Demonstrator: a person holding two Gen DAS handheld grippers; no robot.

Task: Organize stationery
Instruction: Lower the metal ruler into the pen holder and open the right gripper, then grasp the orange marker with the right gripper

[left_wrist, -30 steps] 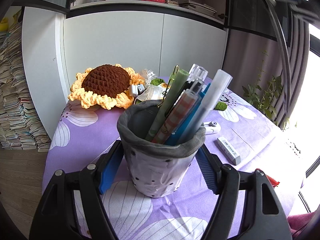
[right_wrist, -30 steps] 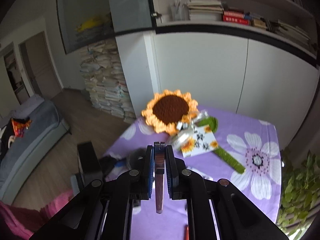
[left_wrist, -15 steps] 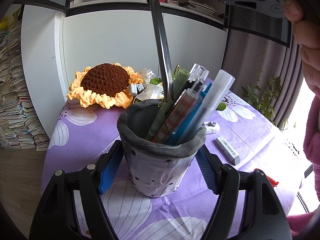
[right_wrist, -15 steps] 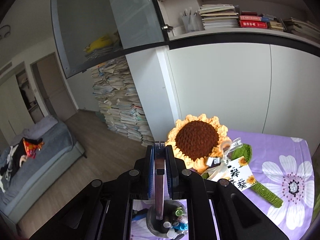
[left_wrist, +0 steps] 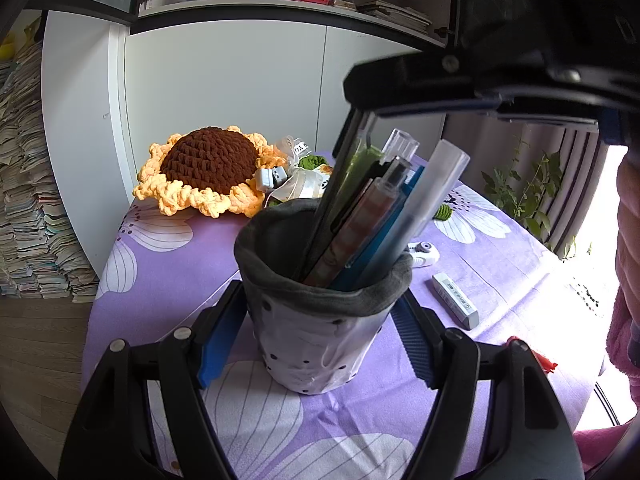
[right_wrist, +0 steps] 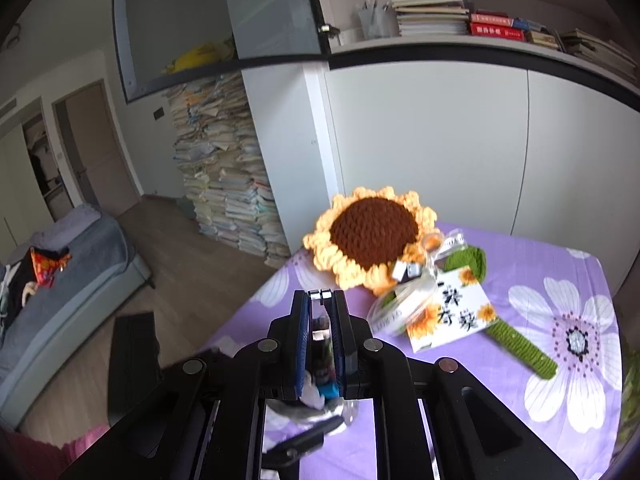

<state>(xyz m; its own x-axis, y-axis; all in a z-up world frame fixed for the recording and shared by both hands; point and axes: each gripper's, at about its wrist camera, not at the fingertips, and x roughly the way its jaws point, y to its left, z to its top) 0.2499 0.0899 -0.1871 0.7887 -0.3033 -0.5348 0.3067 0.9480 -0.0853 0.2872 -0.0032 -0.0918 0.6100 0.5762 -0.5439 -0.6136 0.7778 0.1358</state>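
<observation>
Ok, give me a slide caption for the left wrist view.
Left hand-held gripper clamps the pen pouch while the right hand-held gripper lowers a metal ruler in among the pens.

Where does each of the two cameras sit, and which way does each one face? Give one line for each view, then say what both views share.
Left wrist: on the left gripper, just above the table, facing the pen holder it clamps; its own fingers and, at the right edge, a pink sleeve show.
Right wrist: on the right gripper, higher, facing down across the purple tablecloth; its fingers hold a metal ruler above the holder.
Shared: the crochet sunflower, the ruler, holder, tablecloth and white cabinet.
</observation>
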